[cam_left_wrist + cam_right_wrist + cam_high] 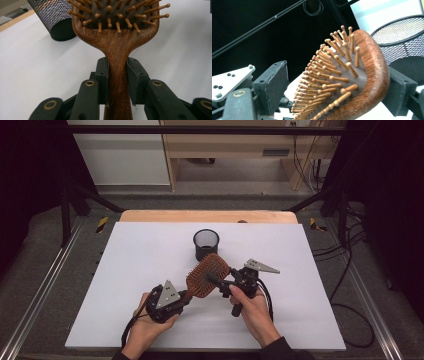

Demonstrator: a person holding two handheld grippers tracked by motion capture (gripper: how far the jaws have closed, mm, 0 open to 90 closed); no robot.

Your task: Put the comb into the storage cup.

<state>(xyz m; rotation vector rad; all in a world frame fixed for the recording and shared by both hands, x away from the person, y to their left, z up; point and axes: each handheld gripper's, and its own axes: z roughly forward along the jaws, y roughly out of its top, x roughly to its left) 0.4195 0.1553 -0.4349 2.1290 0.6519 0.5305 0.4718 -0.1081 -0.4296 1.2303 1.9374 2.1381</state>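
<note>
A wooden paddle hairbrush (207, 275) with wooden bristles is held off the white mat, head pointing away and to the right. My left gripper (184, 296) is shut on its handle, and both pads clamp the narrow neck (117, 72). My right gripper (216, 284) comes in from the right with the brush head (362, 75) between its jaws. One pad lies against the rounded back of the head. The other pad (272, 85) stands a little off the bristle tips, so this gripper is open. A black mesh cup (206, 244) stands upright just behind the brush.
The white mat (140, 260) covers most of the wooden table (207, 216). The mesh cup (55, 20) sits close behind the brush head, and its rim (404, 45) is right beside it. Black frame bars and cables run along both sides of the table.
</note>
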